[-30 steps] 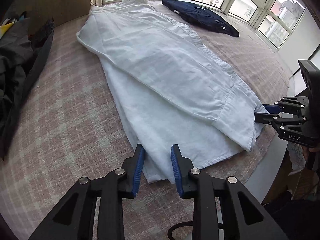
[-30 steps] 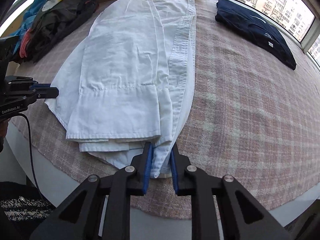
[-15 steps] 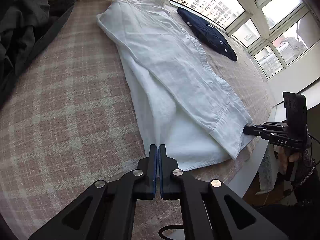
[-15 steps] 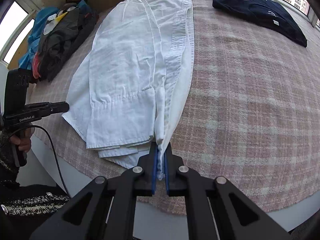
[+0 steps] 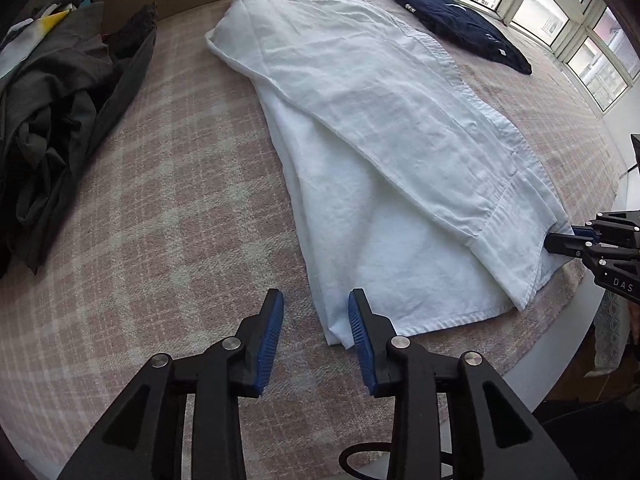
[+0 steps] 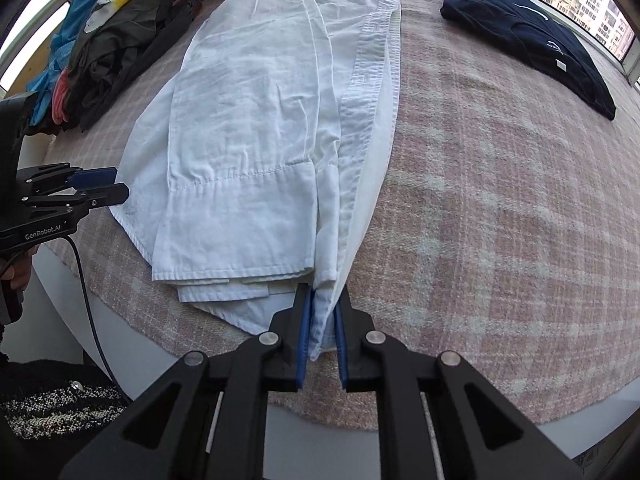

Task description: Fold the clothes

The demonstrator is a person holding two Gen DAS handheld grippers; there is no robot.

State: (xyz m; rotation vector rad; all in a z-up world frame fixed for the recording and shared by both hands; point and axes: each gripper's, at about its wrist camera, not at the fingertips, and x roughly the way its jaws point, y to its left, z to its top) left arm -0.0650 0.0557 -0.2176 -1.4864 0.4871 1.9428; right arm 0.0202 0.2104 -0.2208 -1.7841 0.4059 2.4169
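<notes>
In the left wrist view, a heap of dark clothes [image 5: 52,120] waits unfolded at the upper left of the plaid bed [image 5: 160,200]. The white shirt [image 5: 380,140] fills the middle, sides already folded in lengthwise; the crosswise folds look still to do. The left tongs [image 5: 316,320] are spread around its near hem corner. Right view: the right tongs [image 6: 322,320], partly spread, straddle the other hem corner. A folded navy garment [image 6: 532,36] lies upper right, clear.
</notes>
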